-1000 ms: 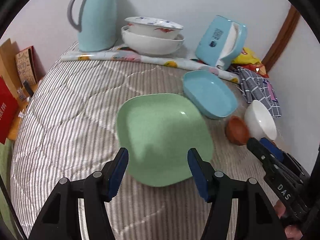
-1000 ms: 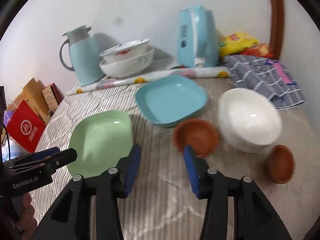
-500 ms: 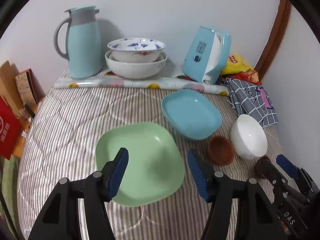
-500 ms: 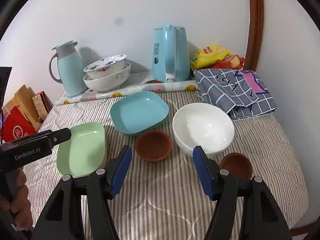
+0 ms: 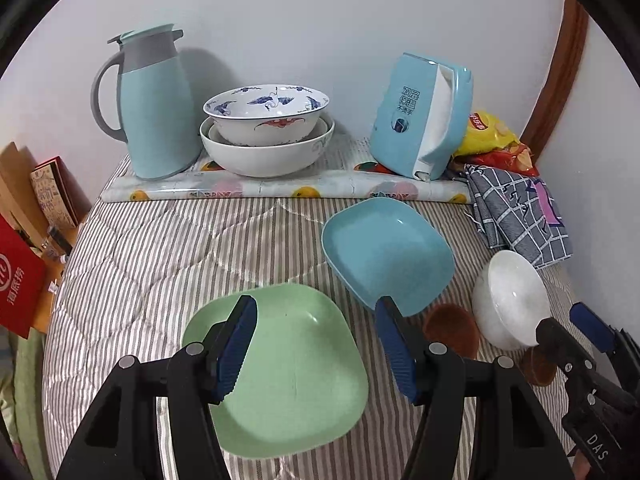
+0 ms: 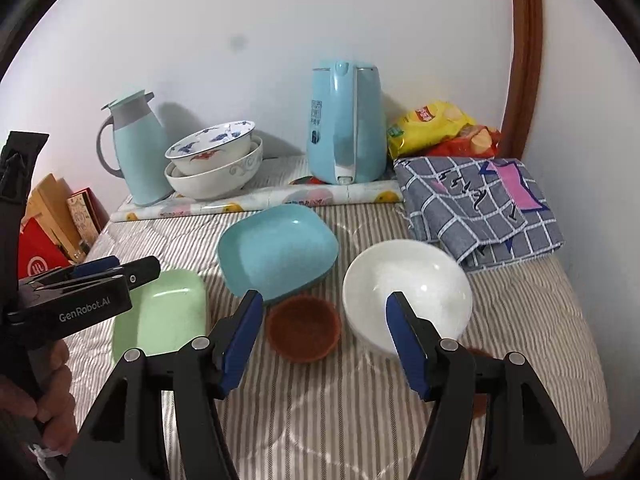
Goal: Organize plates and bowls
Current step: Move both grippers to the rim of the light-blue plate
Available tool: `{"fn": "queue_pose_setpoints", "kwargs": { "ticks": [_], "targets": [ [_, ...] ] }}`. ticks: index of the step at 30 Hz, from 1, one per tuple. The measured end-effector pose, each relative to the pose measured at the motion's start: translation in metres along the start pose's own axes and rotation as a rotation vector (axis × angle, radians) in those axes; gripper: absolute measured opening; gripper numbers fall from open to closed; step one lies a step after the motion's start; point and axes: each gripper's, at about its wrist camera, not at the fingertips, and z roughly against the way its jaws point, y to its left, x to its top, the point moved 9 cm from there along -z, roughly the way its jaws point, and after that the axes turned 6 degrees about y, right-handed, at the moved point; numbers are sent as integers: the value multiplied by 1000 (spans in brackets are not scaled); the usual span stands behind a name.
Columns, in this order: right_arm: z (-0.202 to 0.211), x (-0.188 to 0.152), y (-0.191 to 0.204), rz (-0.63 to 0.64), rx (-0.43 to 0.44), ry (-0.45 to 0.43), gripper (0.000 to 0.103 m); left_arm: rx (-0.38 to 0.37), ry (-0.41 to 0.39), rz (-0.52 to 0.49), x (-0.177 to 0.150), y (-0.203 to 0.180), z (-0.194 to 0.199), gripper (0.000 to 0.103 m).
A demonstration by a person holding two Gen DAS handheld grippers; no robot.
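Both tools spread (empty); brown bowl (image 6: pixel 303 328) between blue plate (image 6: pixel 278 252), white bowl (image 6: pixel 408 288).

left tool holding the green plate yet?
No. The left tool is open above the green plate, which lies flat on the striped cover, with neither pad touching it.

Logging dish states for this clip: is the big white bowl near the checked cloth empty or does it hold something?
Empty. The right wrist view looks into the white bowl and shows only bare glossy white inside.
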Motion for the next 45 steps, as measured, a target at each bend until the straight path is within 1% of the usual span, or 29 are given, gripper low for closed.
{"fn": "queue_pose_setpoints", "kwargs": {
  "ticks": [3, 6, 11, 18, 23, 27, 30, 35, 36, 38, 40, 42, 45],
  "targets": [
    [-10, 8, -1, 16, 10, 11, 63, 3, 3, -1, 8, -1, -7, 59],
    [-25, 16, -1, 26, 6, 25, 63, -9, 10, 0, 15, -3, -15, 59],
    [-49, 28, 1, 44, -2, 50, 63, -27, 47, 1, 24, -8, -41, 59],
    [-83, 46, 5, 78, -6, 71, 63, -22, 91, -6, 35, -9, -72, 59],
    [-112, 51, 7, 72, 4, 114, 63, -3, 112, -16, 43, -4, -88, 59],
    [-132, 52, 10, 78, -12, 144, 62, -4, 127, -16, 49, -4, -103, 59],
    [-141, 53, 14, 92, -11, 161, 61, -8, 147, -22, 51, -8, -114, 56],
    [-155, 55, 15, 115, -22, 185, 60, -11, 170, -37, 52, -13, -128, 55],
    [-158, 55, 15, 114, -23, 192, 59, -17, 177, -40, 52, -15, -131, 53],
    [-163, 54, 15, 113, -23, 207, 47, -18, 190, -43, 51, -16, -138, 50],
    [-169, 52, 15, 111, -20, 230, 42, -15, 197, -44, 51, -17, -142, 50],
    [-176, 49, 15, 119, -27, 253, 41, -10, 200, -49, 52, -18, -147, 49],
    [-182, 49, 15, 138, -52, 263, 39, -10, 217, -57, 51, -20, -154, 41]
  ]
}}
